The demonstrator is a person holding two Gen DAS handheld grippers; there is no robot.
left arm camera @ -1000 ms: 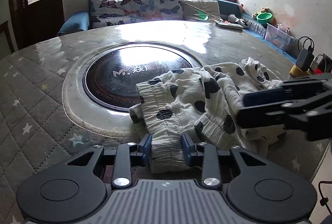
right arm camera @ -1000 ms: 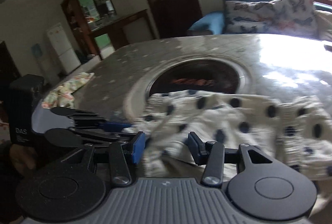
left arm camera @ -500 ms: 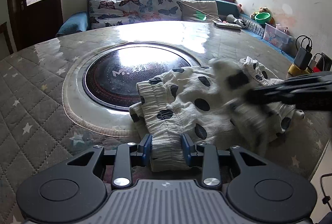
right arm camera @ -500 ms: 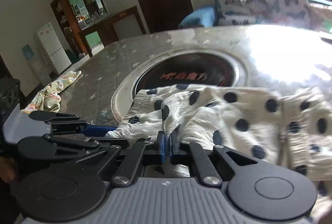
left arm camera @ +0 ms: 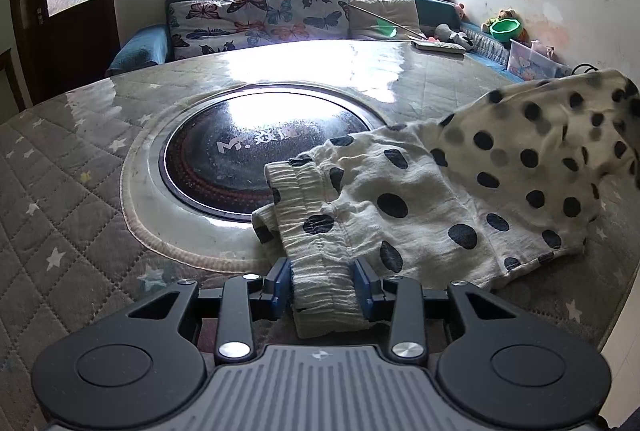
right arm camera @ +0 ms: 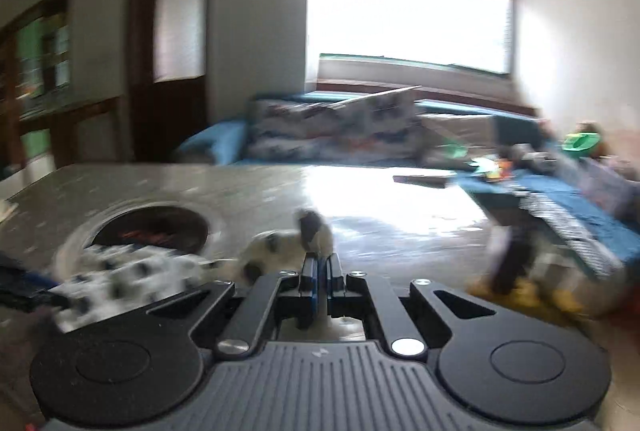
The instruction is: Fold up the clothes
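White shorts with black dots (left arm camera: pixel 400 207) lie on the round table (left arm camera: pixel 72 191), partly over its dark glass centre (left arm camera: pixel 248 155). My left gripper (left arm camera: pixel 322 281) has the ribbed waistband (left arm camera: pixel 320 271) between its blue pads; the jaws are opening, and the cloth still touches both pads. The far right part of the shorts (left arm camera: pixel 540 135) is lifted off the table and blurred. In the right wrist view my right gripper (right arm camera: pixel 319 265) is shut on a fold of the dotted cloth (right arm camera: pixel 312 231), which sticks up past the tips. The rest of the cloth (right arm camera: pixel 120 271) trails to the left.
A quilted grey cover with stars lies on the table. A sofa with butterfly cushions (left arm camera: pixel 260 15) runs along the far side under the window. A book (left arm camera: pixel 438 46), toys and a green bowl (left arm camera: pixel 506 27) sit at the back right. The table's edge (left arm camera: pixel 616 315) is close on the right.
My right gripper closed on the dotted cloth, then swung right and up, lifting that side of the shorts. The left gripper stayed in place and its pads stand slightly wider.
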